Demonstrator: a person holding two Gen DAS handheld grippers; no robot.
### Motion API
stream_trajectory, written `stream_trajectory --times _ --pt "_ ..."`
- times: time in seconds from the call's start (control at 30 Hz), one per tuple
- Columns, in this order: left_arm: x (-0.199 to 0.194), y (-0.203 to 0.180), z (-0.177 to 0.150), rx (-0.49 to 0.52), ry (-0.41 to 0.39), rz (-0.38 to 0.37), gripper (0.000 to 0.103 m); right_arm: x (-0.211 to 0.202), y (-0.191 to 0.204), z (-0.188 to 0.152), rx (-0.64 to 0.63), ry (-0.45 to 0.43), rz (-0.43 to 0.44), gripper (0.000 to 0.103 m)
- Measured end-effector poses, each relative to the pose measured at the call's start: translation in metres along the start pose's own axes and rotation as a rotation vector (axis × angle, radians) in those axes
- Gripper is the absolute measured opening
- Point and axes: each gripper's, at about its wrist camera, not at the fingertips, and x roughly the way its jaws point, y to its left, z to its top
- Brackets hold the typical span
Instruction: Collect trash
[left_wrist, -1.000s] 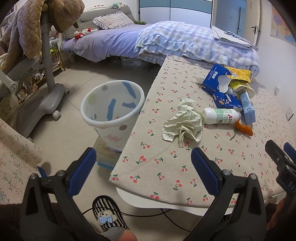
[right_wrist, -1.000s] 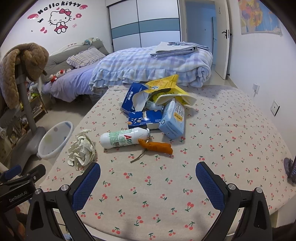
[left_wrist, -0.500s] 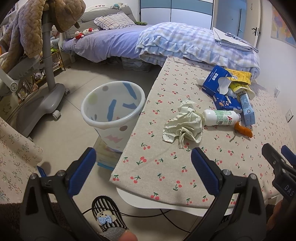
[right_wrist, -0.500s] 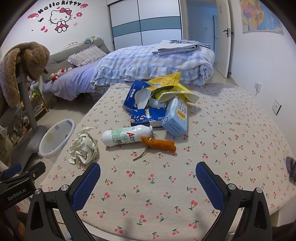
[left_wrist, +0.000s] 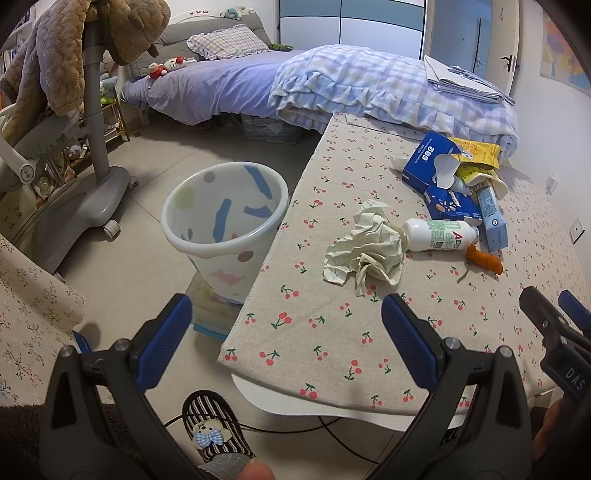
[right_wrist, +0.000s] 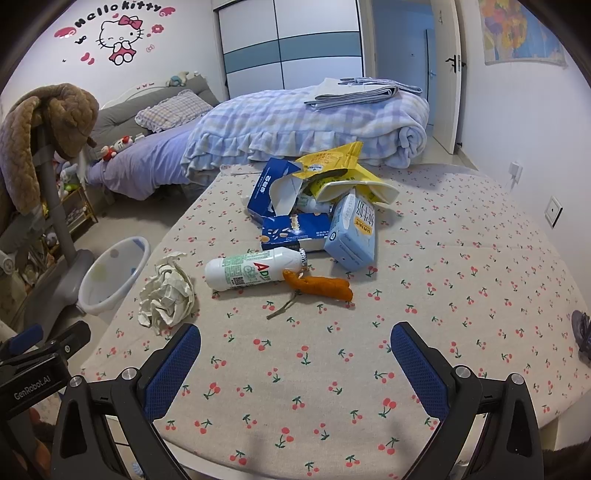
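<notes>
Trash lies on a cherry-print table (right_wrist: 461, 295): a crumpled paper ball (right_wrist: 166, 295) (left_wrist: 365, 247), a white bottle (right_wrist: 255, 271) (left_wrist: 439, 234), an orange peel piece (right_wrist: 319, 286) (left_wrist: 484, 258), a pale blue carton (right_wrist: 352, 232), blue boxes (right_wrist: 295, 230) (left_wrist: 428, 162) and a yellow bag (right_wrist: 332, 162). A white patterned bin (left_wrist: 225, 210) (right_wrist: 110, 273) stands on the floor by the table's left edge. My left gripper (left_wrist: 286, 336) is open and empty over the table's near left corner. My right gripper (right_wrist: 295, 362) is open and empty above the near table.
A bed with a plaid blanket (right_wrist: 314, 122) stands behind the table. A grey stand draped with a brown plush throw (left_wrist: 96, 110) is on the left. A striped slipper (left_wrist: 214, 432) and cables lie on the floor under the table corner.
Both grippers drifted slightly toward the table; the trash looks a little nearer in the right wrist view. Nothing was taken hold of or moved.
</notes>
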Motion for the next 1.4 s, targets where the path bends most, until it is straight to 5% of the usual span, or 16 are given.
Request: stream_trajectory --times 1.07,1.4 --pt "0.0 -0.004 -0.002 0.002 0.008 -0.013 0.102 0.003 -0.002 -0.002 0.01 0.012 0.001 0.103" --pt "0.006 -0.005 0.004 0.0 0.042 -0.131 0.102 0.008 -0.015 0.005 0.007 0.04 -0.086 0.103"
